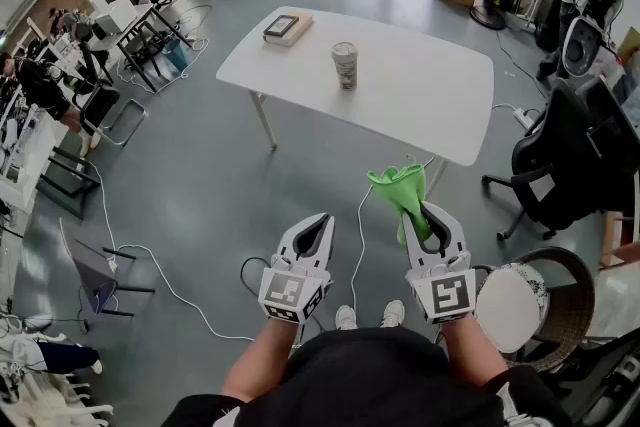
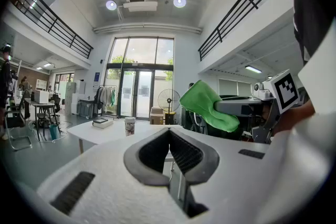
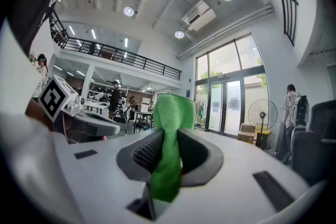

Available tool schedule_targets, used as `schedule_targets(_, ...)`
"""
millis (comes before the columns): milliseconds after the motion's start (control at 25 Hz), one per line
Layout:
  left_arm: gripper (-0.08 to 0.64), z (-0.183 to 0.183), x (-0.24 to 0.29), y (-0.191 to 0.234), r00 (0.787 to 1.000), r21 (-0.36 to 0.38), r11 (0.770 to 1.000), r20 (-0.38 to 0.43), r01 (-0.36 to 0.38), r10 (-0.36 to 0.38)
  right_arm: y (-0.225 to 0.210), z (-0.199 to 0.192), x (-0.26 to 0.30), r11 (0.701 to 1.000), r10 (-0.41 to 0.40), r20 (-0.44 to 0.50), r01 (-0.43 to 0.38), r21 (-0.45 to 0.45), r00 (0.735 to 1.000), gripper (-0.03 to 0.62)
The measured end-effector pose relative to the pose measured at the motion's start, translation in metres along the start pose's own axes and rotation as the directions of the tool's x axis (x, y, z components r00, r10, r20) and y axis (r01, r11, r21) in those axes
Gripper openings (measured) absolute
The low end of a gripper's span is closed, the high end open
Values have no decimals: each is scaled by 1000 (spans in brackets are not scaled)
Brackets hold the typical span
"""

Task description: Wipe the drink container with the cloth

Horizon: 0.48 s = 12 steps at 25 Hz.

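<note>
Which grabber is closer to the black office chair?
Right. The right gripper, holding the green cloth, is left of the black chair; the left gripper is farther left.

Soft, matt green cloth (image 1: 403, 195), fleecy like microfibre, nipped between the dark, ribbed, rubbery-looking fingers (image 3: 140, 153) of the right gripper (image 1: 430, 211). Smooth, matt white plastic shell there, and the same on the left gripper (image 1: 320, 219), its ribbed dark pads pressed together on nothing. Drink container (image 1: 345, 65) with a dull, papery-looking patterned wall under a pale lid. Smooth white worktop (image 1: 420, 105) with a faint sheen, on thin pale legs (image 1: 264, 120), metal by the look. Grey floor (image 1: 200, 165), smooth and slightly glossy.
</note>
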<state>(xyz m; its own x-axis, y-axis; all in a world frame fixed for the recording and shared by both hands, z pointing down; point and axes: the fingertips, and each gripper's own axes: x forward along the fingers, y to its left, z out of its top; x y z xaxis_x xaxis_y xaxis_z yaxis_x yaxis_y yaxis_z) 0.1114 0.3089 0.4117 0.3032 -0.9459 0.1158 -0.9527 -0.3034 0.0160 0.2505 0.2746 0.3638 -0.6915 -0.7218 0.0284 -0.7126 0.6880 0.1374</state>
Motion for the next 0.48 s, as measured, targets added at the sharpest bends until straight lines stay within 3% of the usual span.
schedule_targets(480, 9, -22, -20, -21, 1000, -28, 1000, -24, 9, -10, 10, -12, -27, 999, -10, 6, 10, 43, 1000, 86)
